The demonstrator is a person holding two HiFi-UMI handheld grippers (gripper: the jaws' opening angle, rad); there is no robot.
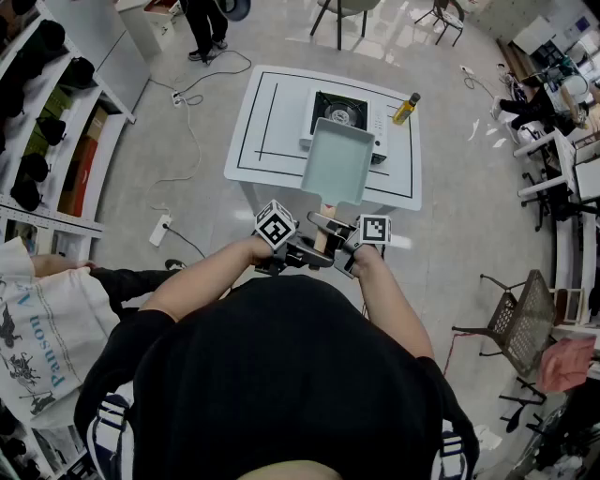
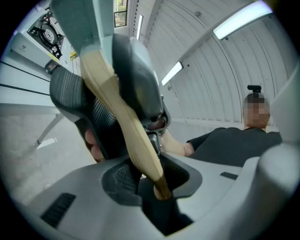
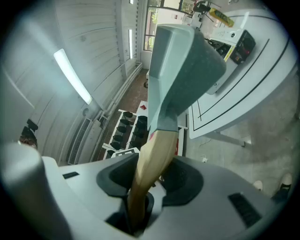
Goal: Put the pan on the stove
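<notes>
A square pale-green pan (image 1: 337,164) with a wooden handle (image 1: 325,217) hangs in the air over the near edge of the white table (image 1: 253,141). Both grippers clamp the handle side by side: my left gripper (image 1: 312,247) and my right gripper (image 1: 339,247), each shut on it. In the left gripper view the handle (image 2: 122,117) runs down into my left gripper (image 2: 157,187). In the right gripper view the pan (image 3: 183,70) rises from my right gripper (image 3: 138,213). The portable gas stove (image 1: 339,111) sits on the table just beyond the pan.
A yellow oil bottle (image 1: 406,109) stands right of the stove. Shelves with dark items (image 1: 37,141) line the left side. A cable and power strip (image 1: 160,230) lie on the floor. A metal chair (image 1: 520,323) stands at the right. A person's legs (image 1: 204,28) show beyond the table.
</notes>
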